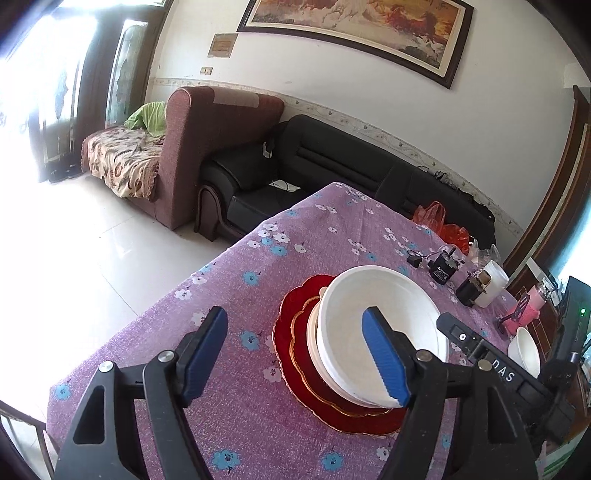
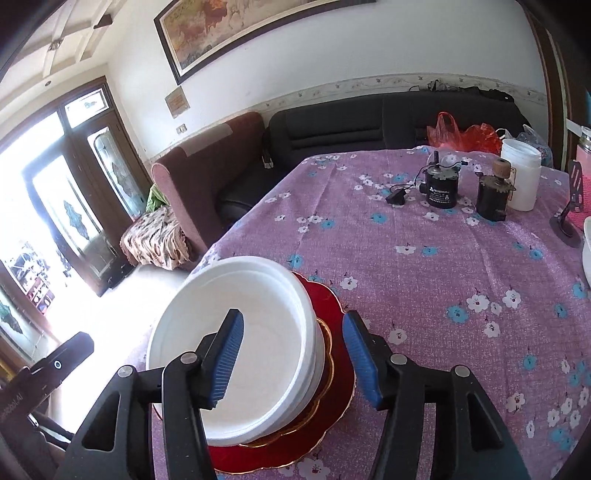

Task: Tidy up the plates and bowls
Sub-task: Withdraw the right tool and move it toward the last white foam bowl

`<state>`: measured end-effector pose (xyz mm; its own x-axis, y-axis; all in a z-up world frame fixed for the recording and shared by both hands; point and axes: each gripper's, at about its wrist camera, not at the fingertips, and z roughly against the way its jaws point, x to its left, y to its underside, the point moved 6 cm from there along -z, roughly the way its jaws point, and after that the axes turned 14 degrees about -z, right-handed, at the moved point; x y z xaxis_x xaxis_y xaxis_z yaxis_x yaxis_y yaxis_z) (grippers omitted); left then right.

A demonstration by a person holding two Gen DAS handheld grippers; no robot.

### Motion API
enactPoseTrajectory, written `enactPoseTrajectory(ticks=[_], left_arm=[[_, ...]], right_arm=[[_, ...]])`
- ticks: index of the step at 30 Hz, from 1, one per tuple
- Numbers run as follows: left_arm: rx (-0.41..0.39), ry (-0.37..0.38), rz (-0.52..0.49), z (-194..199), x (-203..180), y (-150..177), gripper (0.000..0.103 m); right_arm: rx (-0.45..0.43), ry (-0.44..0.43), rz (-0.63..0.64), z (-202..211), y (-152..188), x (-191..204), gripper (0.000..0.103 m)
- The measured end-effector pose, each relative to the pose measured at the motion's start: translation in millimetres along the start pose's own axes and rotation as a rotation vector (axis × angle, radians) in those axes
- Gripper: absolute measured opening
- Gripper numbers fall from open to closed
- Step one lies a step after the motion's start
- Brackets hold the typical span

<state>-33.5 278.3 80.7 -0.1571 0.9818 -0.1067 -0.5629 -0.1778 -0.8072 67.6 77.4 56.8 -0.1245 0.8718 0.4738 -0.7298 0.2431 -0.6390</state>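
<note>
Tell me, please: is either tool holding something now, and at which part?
Nothing is held. The left tool and right tool are both open; the white bowl rests on the red plates, its rim ungripped.

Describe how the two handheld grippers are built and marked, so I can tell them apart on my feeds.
Both look identical: the left gripper and right gripper have black plastic scissor-style arms with round silver pivot bolts and triangular cut-outs. Their fingers carry blue ribbed pads. The right unit's black body, seen from the left camera, bears white letters "DAS". No sleeves or cables show.

place: home living room | signs: sofa (image 1: 332, 166); framed painting (image 1: 369, 33); floral tablecloth (image 2: 443, 266)
</note>
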Motion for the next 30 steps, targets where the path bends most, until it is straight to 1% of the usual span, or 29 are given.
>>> enactPoseTrajectory(ticks=[2, 6, 8, 13, 16, 22, 26, 30], left_arm=[[-0.022, -0.037, -0.040, 8, -8, 0, 0.079], [-0.057, -0.143, -0.126, 21, -24, -2, 0.094], [-0.076, -0.169, -0.178, 27, -35, -3, 0.094], [-0.085, -0.166, -0.280, 37, -67, 0, 0.094], [-0.100, -0.163, -0.338, 43, -88, 1, 0.094], [-0.108, -0.143, -0.416, 50, -128, 4, 0.094], [-0.111, -0.138, -0.479, 52, -155, 7, 0.094], [-0.117, -0.124, -0.528, 54, -179, 10, 0.094]], right_arm=[[-0.012, -0.010, -0.009, 9, 0, -2, 0.065], [-0.016, -0.024, -0.008, 24, 4, -7, 0.067], [-0.014, -0.030, -0.009, 32, 8, -11, 0.069], [-0.018, -0.020, 0.012, 52, 13, -24, 0.071], [-0.039, -0.002, 0.024, 67, 12, -36, 0.071], [-0.085, 0.031, 0.022, 99, 5, -69, 0.072], [-0.116, 0.051, -0.007, 120, -3, -95, 0.076], [-0.144, 0.069, -0.056, 138, -12, -126, 0.076]])
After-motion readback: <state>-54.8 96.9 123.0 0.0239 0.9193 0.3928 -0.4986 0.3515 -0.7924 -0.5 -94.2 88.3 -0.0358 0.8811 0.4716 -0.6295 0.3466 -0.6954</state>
